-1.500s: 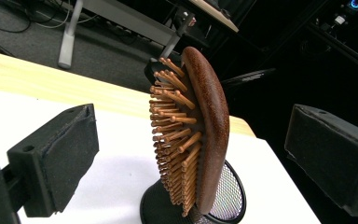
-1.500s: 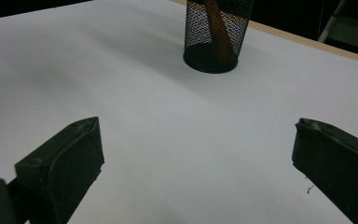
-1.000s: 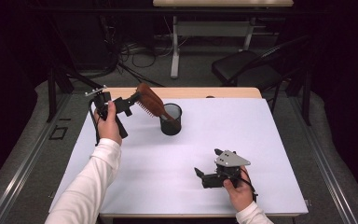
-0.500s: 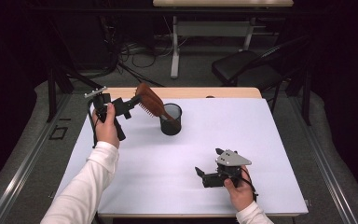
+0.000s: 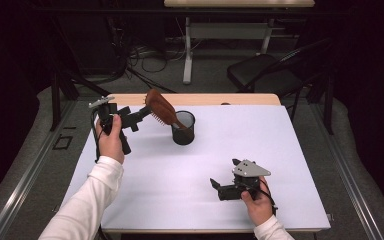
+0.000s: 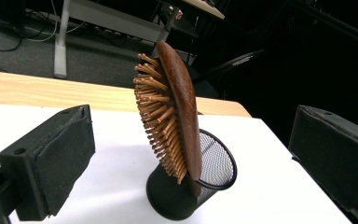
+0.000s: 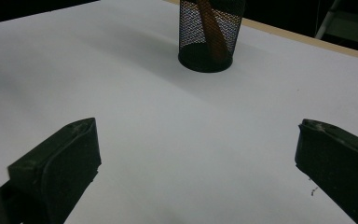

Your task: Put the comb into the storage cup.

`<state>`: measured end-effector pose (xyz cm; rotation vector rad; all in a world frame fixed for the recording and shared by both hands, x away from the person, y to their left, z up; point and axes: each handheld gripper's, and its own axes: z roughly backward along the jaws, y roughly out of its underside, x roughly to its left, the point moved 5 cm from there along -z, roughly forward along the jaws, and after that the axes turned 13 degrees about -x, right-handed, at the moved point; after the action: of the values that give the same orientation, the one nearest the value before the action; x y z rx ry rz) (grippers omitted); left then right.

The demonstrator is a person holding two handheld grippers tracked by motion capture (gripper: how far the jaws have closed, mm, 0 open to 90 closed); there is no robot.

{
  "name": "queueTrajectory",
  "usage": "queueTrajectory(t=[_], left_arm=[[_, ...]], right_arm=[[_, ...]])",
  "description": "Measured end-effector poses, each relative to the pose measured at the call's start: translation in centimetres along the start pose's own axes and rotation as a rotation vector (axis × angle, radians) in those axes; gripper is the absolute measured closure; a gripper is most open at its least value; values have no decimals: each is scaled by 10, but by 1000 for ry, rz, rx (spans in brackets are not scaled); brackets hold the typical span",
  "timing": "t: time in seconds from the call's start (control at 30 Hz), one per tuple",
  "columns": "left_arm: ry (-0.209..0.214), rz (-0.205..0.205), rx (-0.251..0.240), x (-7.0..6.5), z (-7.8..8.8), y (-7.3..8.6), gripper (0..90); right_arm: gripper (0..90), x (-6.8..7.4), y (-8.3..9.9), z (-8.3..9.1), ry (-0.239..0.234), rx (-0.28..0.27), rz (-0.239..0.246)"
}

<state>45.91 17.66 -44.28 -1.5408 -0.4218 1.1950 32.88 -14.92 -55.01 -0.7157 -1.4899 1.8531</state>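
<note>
Left tongs [image 5: 141, 116] hang spread wide, nothing pinched, the wooden hairbrush [image 6: 172, 112] standing free between the jaws. Right tongs [image 5: 215, 184] sit spread too, resting low near the front of the white tabletop [image 5: 290, 165], well apart from the action. The brush leans handle-down in the black mesh cup [image 5: 183, 128], bristles toward the left hand. Best play, I'd say: back straight out, since a brushed paddle could probably tip that light cup.

A hairbrush [image 5: 161, 107] stands handle-down in a mesh cup [image 5: 183, 131] — far-left on the table [image 5: 290, 165], leaning left.
</note>
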Motion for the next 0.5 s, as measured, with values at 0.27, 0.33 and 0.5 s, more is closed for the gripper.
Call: queueTrajectory(t=[0.27, 0.33, 0.5], left_arm=[[27, -74, 45, -7, 8, 4, 3], [33, -94, 53, -9, 9, 6, 3], [50, -130, 79, -12, 14, 11, 3]], right_arm=[[0, -5, -1, 2, 10, 10, -20], [0, -6, -1, 2, 12, 12, -26], [0, -8, 0, 3, 15, 13, -28]])
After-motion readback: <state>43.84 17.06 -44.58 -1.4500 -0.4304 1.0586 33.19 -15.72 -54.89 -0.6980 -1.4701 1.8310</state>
